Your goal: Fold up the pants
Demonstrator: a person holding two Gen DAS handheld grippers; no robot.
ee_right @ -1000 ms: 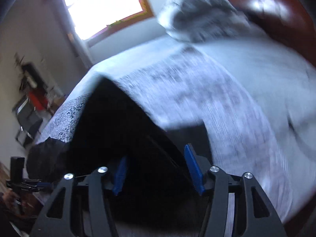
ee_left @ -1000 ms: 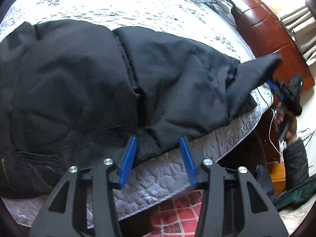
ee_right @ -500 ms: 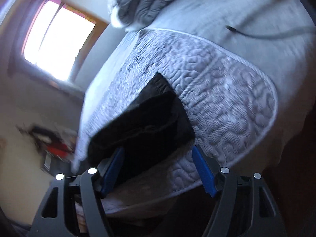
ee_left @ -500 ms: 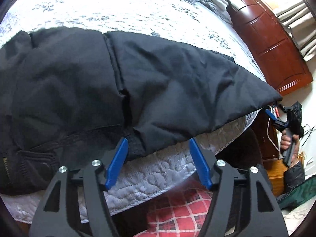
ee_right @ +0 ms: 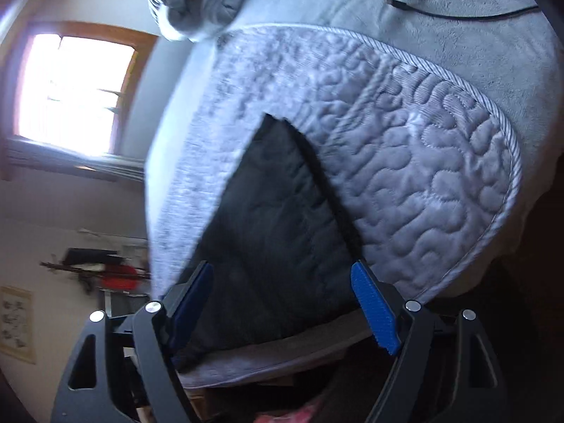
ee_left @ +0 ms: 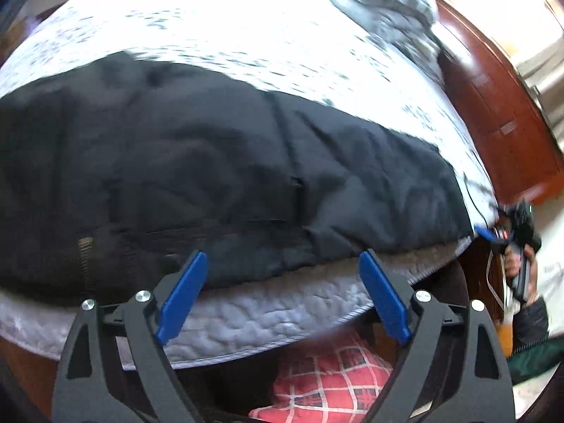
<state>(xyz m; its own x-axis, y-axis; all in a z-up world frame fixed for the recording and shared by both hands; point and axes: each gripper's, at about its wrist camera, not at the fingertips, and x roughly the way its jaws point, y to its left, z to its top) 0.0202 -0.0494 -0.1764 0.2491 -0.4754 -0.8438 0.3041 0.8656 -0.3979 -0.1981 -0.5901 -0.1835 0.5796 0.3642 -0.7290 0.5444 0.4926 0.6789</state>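
Note:
Black pants [ee_left: 211,176] lie spread lengthwise along the near edge of a bed with a grey quilted cover [ee_left: 268,313]. The waist with a zipper is at the left, and a leg end reaches the right corner. My left gripper [ee_left: 282,292] is open and empty, just off the bed edge by the pants' near side. My right gripper [ee_right: 282,303] is open and empty at the leg end [ee_right: 278,218]; it also shows in the left wrist view [ee_left: 493,234], held in a hand.
A grey bundled duvet [ee_left: 394,3] lies at the bed's far end by a red-brown wooden headboard [ee_left: 500,105]. A black cable [ee_right: 458,12] lies on the sheet. A red plaid cloth [ee_left: 331,384] sits below the bed edge. A window [ee_right: 70,95] is at the left.
The lifted pant leg has been laid down flat to the bed's right corner. My right gripper has swung round to that corner, and both grippers have opened wider.

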